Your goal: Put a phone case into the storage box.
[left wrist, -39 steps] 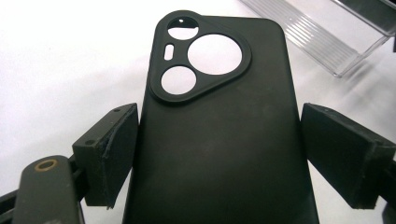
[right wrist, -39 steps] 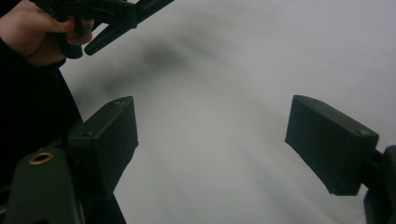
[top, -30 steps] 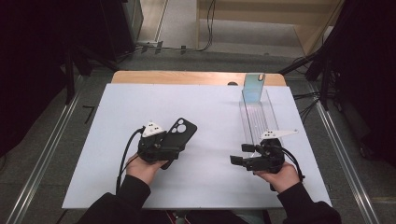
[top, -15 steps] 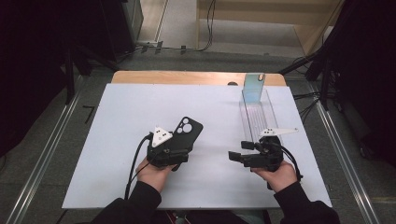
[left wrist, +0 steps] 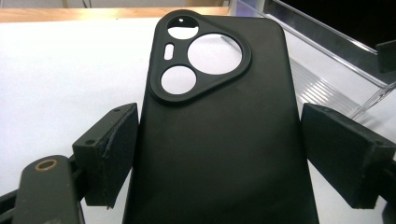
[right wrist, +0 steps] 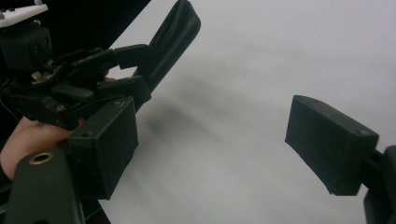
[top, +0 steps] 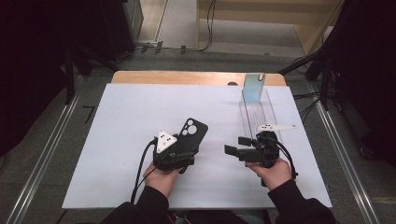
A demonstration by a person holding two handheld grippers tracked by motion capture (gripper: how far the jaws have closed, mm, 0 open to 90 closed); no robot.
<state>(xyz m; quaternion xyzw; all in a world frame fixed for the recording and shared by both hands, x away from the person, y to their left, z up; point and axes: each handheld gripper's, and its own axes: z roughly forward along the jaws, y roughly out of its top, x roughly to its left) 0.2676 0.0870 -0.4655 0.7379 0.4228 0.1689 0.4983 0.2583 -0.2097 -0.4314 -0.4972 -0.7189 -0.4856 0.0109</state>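
Black phone case (top: 192, 130) carried inward, toward the waiting partner.
Clamped by left gripper (top: 186, 145), tilted just above white table (top: 130, 116), shifted rightward within the last second. Right gripper (top: 237, 145) spread, empty, facing it. Probably a handover ahead; clear rack (top: 261, 111) beyond.

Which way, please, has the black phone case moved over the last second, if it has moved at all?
Yes. In the high view the phone case, carried by the left gripper, has shifted rightward, toward the clear rack standing at the table's right side.

Black phone case (left wrist: 219, 135), camera cutouts up, tilted off the white table.
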